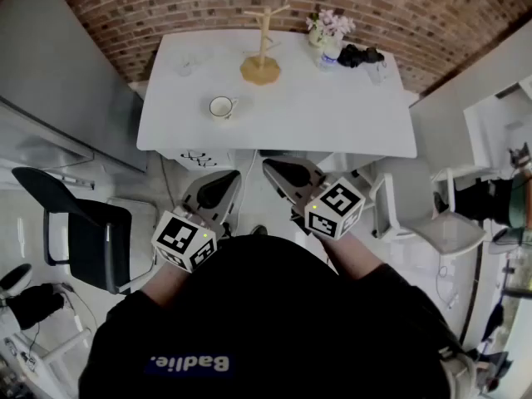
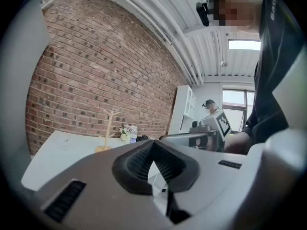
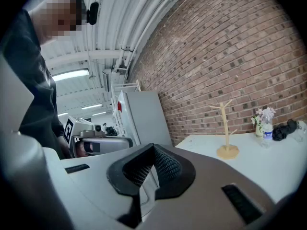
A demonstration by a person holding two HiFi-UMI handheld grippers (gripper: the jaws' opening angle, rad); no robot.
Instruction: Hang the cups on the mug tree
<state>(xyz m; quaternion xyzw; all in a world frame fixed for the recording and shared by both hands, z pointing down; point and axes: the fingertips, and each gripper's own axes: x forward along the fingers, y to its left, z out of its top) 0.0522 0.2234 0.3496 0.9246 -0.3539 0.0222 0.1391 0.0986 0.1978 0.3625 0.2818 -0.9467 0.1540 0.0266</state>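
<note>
A wooden mug tree (image 1: 263, 44) stands empty at the far middle of the white table (image 1: 332, 123); it also shows in the left gripper view (image 2: 109, 128) and the right gripper view (image 3: 225, 128). A white cup (image 1: 221, 107) sits on the table's near left. A clear glass (image 1: 184, 65) stands at the far left. Both grippers are held close to my body, short of the table's front edge. My left gripper (image 1: 218, 186) is shut and empty. My right gripper (image 1: 287, 173) is shut and empty too.
A flower vase (image 1: 320, 30), a bottle (image 1: 331, 53), a dark object (image 1: 359, 55) and another glass (image 1: 376, 71) stand at the table's far right. A black chair (image 1: 79, 239) is at my left, a white chair (image 1: 432, 214) at my right. A brick wall lies behind.
</note>
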